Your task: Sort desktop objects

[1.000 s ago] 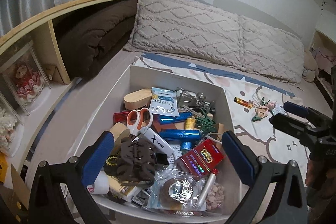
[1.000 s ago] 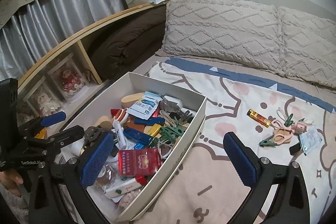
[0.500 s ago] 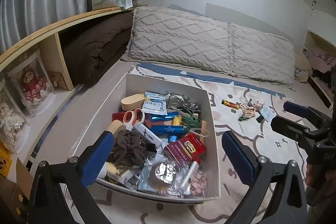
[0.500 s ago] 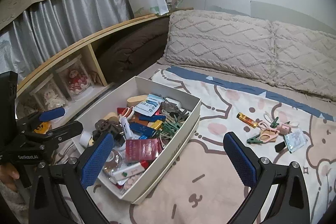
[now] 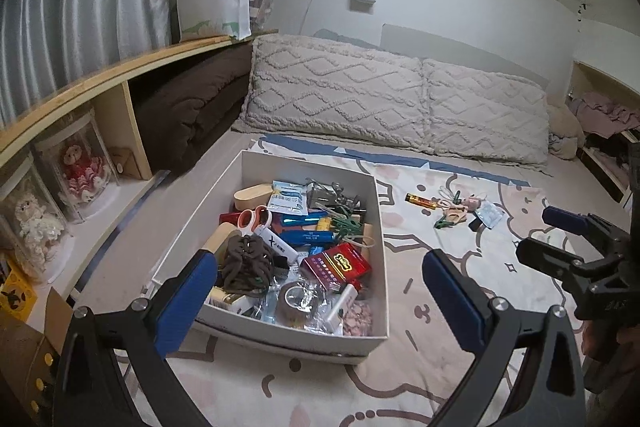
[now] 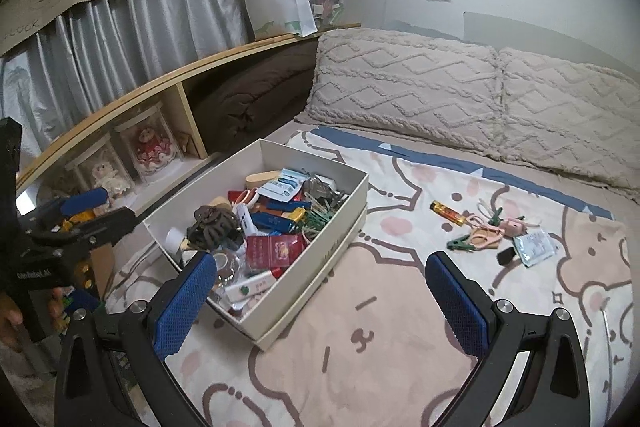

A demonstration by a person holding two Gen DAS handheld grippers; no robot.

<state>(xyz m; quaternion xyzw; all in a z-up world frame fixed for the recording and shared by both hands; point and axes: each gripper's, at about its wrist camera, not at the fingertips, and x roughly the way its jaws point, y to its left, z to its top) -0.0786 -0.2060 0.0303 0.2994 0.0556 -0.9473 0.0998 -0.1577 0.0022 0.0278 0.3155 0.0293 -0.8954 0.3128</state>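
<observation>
- we see a white cardboard box (image 5: 276,333) with straight walls, resting on a soft printed bedsheet (image 6: 392,355) and heaped with clutter.
- in the heap: a knobbly brown hair claw (image 5: 246,263), a glossy red packet (image 5: 336,264), orange-handled scissors (image 5: 253,218) and a crinkly clear bag (image 5: 298,301).
- our left gripper (image 5: 320,299) hangs above the box's near end, its blue ribbed pads spread wide, touching nothing.
- our right gripper (image 6: 320,303) is equally wide apart over bare sheet beside the box, empty.
- well apart on the sheet lie a green clothespin (image 6: 460,243), a yellow-red lighter (image 6: 448,213) and a foil sachet (image 6: 534,247).
- two quilted pillows (image 5: 400,99) line the wall.
</observation>
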